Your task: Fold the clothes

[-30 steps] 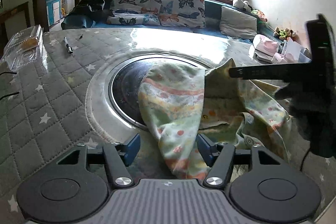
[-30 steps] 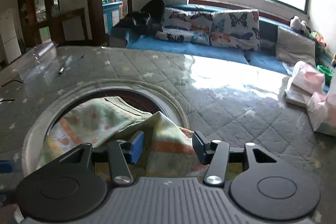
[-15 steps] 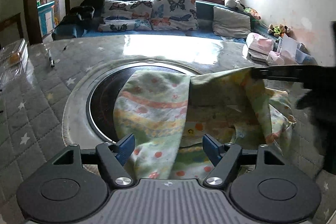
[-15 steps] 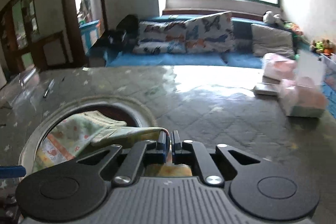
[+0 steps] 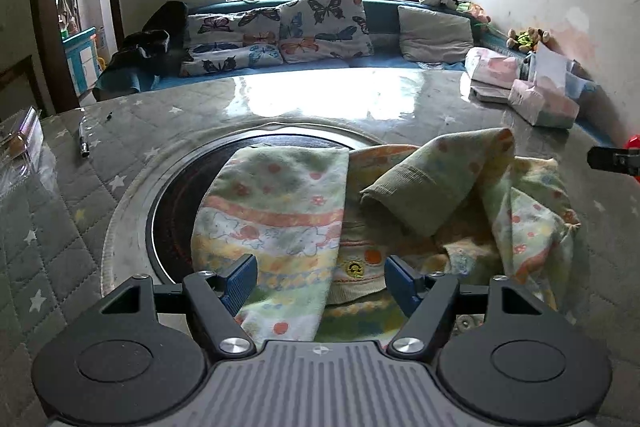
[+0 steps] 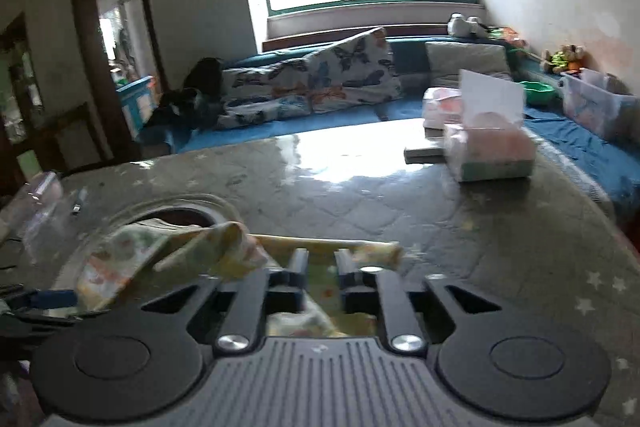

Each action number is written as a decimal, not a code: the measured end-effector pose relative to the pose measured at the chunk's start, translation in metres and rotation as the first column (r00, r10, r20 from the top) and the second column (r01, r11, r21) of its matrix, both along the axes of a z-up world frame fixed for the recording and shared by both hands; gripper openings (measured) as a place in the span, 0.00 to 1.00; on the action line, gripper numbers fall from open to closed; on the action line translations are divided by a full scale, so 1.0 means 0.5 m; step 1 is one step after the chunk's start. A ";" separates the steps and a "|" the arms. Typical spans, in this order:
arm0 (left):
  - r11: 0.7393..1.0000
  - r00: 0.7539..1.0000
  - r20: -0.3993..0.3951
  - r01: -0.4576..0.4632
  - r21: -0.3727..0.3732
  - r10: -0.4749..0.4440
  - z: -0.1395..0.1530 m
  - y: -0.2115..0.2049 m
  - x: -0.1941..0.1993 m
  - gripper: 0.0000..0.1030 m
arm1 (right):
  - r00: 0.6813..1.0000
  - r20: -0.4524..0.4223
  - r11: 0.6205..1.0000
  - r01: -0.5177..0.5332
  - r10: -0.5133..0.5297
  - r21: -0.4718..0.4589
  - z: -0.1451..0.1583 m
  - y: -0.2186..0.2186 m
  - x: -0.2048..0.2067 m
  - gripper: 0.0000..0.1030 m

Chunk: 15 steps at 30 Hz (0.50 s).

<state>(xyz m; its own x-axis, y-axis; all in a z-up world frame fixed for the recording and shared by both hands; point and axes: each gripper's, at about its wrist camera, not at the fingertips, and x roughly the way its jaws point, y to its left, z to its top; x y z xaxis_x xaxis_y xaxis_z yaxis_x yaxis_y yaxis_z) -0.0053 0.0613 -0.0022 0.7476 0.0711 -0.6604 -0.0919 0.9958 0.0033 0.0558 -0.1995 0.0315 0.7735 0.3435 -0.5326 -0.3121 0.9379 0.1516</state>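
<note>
Both grippers hover over the crumpled garment (image 5: 304, 211), jaws apart.

No text, label, brand or number can be read anywhere.

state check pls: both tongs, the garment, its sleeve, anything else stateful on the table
Left tongs: open, hovering over the garment, pads not pressing.
Right tongs: jaws opening, cloth below, nothing clamped.
Garment: crumpled, half folded, lying partly over the round dark plate.
Sleeve: flopped across the body, cuff open.
Pen: lying flat.
Tissue box: tissue sticking up.
</note>
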 end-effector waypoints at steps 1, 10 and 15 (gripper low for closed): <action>1.000 1.000 -0.002 -0.001 0.002 0.001 -0.001 0.001 -0.001 0.70 | 1.000 0.005 1.000 -0.020 0.020 0.008 0.002 0.010 0.000 0.31; 1.000 1.000 -0.005 -0.013 0.014 0.013 0.000 0.010 -0.011 0.70 | 0.994 -0.013 0.994 -0.104 0.104 -0.012 -0.019 0.119 0.072 0.46; 1.000 1.000 -0.008 -0.018 0.004 0.018 -0.001 0.013 -0.006 0.70 | 0.991 -0.083 0.994 -0.108 0.109 0.017 -0.059 0.140 0.114 0.38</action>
<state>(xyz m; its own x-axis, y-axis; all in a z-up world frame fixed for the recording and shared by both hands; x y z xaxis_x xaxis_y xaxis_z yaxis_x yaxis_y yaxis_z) -0.0084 0.0680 -0.0029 0.7408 0.0873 -0.6660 -0.1102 0.9939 0.0078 0.1126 -0.1293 0.0019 0.6840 0.4298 -0.5895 -0.3977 0.8971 0.1926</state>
